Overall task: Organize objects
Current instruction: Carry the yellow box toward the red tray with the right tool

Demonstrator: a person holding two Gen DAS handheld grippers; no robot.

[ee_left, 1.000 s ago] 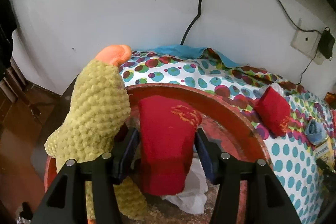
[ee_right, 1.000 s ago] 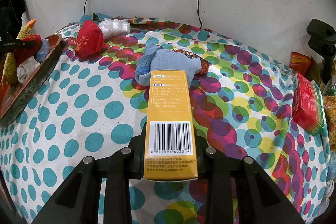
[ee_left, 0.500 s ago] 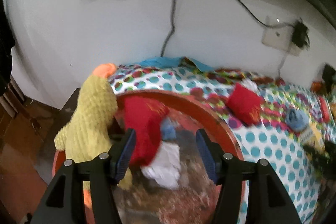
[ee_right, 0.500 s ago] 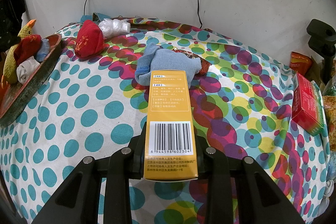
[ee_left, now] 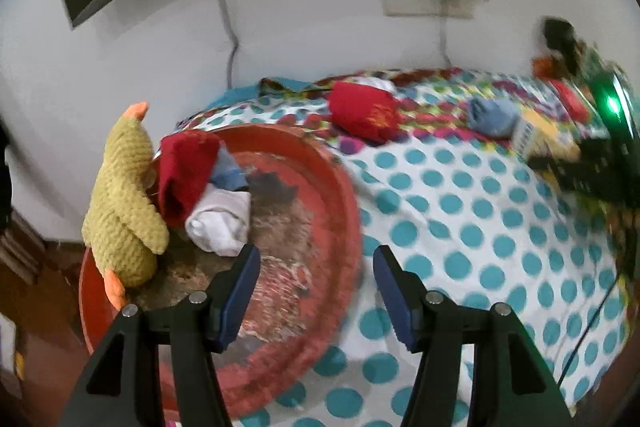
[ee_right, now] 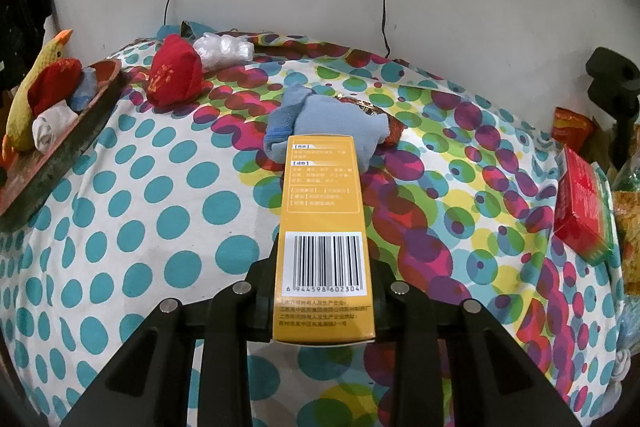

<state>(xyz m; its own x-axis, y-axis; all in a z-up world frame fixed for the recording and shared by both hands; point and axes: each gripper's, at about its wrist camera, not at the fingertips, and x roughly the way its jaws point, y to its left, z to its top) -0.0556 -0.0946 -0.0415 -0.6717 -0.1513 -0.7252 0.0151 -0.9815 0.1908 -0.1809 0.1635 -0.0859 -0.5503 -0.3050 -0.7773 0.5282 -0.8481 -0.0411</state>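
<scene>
In the left wrist view the far right side is smeared by motion: the orange box [ee_left: 538, 137] and the dark tool [ee_left: 592, 167] around it cannot be read clearly. In the right wrist view the orange box [ee_right: 324, 239] covers the near edge of the blue sock [ee_right: 332, 125] and hides the tool's pads. The red basin [ee_right: 52, 147] is cut off at the left edge. The small print on the box is too fine to read.

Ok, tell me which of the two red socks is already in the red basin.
The red sock leaning against the yellow plush duck, inside the red basin. The other red sock lies out on the dotted cloth.
</scene>
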